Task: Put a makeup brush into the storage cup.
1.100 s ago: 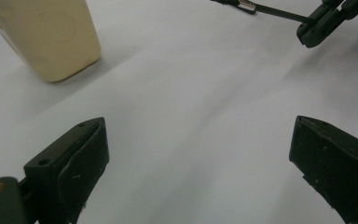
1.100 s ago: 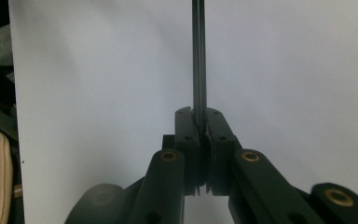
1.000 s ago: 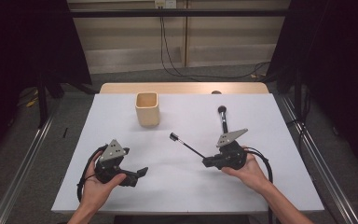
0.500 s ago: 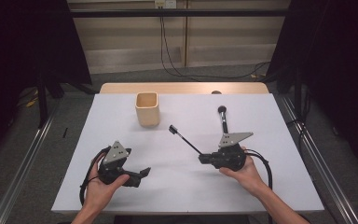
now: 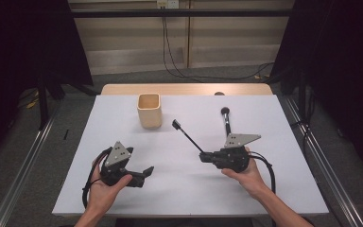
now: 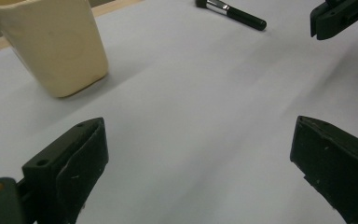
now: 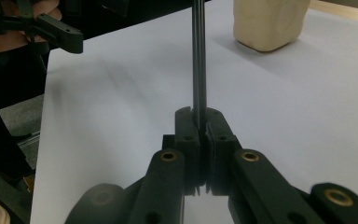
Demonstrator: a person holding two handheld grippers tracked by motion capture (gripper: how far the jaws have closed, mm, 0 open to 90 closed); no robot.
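Observation:
My right gripper (image 5: pixel 203 156) is shut on the handle of a thin black brush (image 5: pixel 187 137), whose head points away toward the cup. In the right gripper view the handle (image 7: pixel 198 56) rises straight out from between the closed pads of the right gripper (image 7: pixel 199 123). A cream square cup (image 5: pixel 149 109) stands upright at the far centre-left of the white table (image 5: pixel 274 189). A second black brush (image 5: pixel 226 121) lies flat at the far right. My left gripper (image 5: pixel 144 172) rests near the front left, open, nothing between its jaws. In its own view the left gripper (image 6: pixel 200 158) faces bare table.
The left gripper view has the cup (image 6: pixel 51 42) at upper left, the lying brush (image 6: pixel 233 11) at the top, and the right gripper's jaw (image 6: pixel 340 16) in the corner. A wooden edge (image 5: pixel 184 89) borders the table's far side. Metal rails run along both sides.
The head of the held brush has swung a little toward the far side of the table. Both hands have stayed roughly where they were.

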